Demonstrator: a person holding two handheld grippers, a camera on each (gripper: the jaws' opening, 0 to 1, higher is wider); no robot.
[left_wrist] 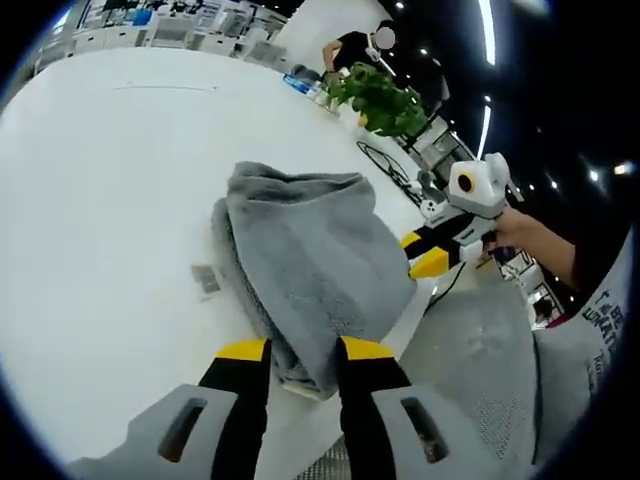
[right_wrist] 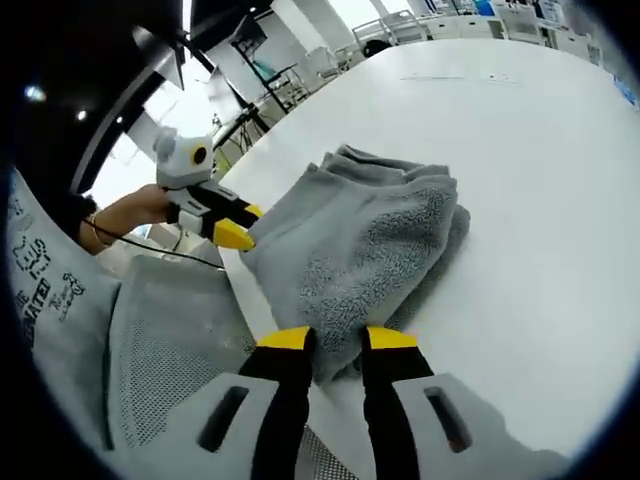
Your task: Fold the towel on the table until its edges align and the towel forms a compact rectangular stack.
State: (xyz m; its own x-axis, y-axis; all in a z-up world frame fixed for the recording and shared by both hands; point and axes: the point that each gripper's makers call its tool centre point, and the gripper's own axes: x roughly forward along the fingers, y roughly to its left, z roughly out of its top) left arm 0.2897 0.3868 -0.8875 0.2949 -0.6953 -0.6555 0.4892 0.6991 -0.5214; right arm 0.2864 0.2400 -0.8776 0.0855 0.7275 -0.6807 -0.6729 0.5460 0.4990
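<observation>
— black yellow-tipped left gripper [left_wrist: 304, 350] fingers?
— clamped on the near edge of the crumpled grey terry towel [left_wrist: 305, 268], heaped on the broad white surface [left_wrist: 110, 200].
— and the right gripper [right_wrist: 340, 340]?
— pinching the towel's other corner likewise, near the surface's edge.

The left gripper view looks forward along its own jaws from low and close at the near edge of the white table [left_wrist: 120, 170], facing across it; the right gripper view does likewise from the opposite side; the 2 views share the grey towel [left_wrist: 310, 270] [right_wrist: 365, 245] and the tabletop [right_wrist: 540, 160].
</observation>
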